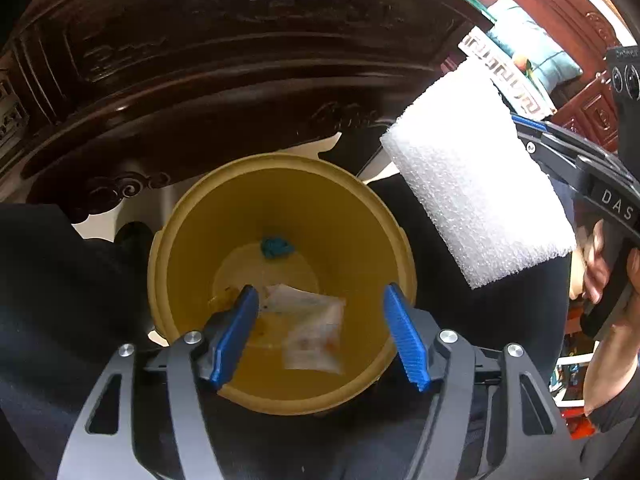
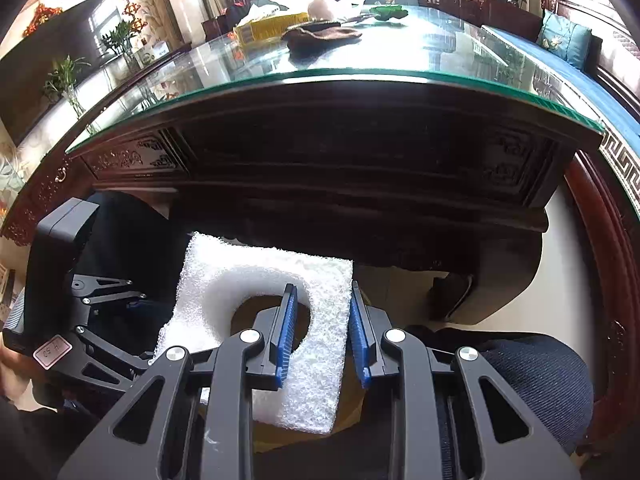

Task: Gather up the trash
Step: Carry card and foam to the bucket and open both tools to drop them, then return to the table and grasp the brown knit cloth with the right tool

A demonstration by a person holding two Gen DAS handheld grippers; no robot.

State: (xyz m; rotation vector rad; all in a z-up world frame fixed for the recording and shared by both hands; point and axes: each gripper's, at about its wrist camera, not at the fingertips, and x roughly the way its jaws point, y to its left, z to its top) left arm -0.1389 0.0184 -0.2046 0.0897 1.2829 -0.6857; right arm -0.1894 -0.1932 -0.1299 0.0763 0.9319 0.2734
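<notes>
The left gripper (image 1: pixel 318 334) hangs open over a yellow bin (image 1: pixel 192 216) on the floor near a dark carved table (image 2: pixel 320 168). A clear wrapper (image 1: pixel 316 328) and a teal scrap (image 1: pixel 276 247) lie inside. To its right, the right gripper (image 2: pixel 323 334) clamps a white foam block (image 2: pixel 320 360) above the bin's rim.

Round yellow plastic bin (image 1: pixel 200 216): smooth, faintly glossy wall. At its floor, a crumpled teal scrap (image 1: pixel 276 247) toward 12 o'clock; a clear glossy plastic wrapper (image 1: pixel 316 332) toward 5 o'clock.
White foam block (image 2: pixel 320 344): matt, coarse, pebbled surface.
Dark carved wooden table (image 2: pixel 320 168): polished, topped by a green-edged glass sheet (image 2: pixel 400 56), mirror-glossy.
Left gripper (image 1: pixel 320 332): matt black plastic arms, ribbed blue pads (image 1: pixel 236 332), bright metal rivets (image 1: pixel 193 336).
</notes>
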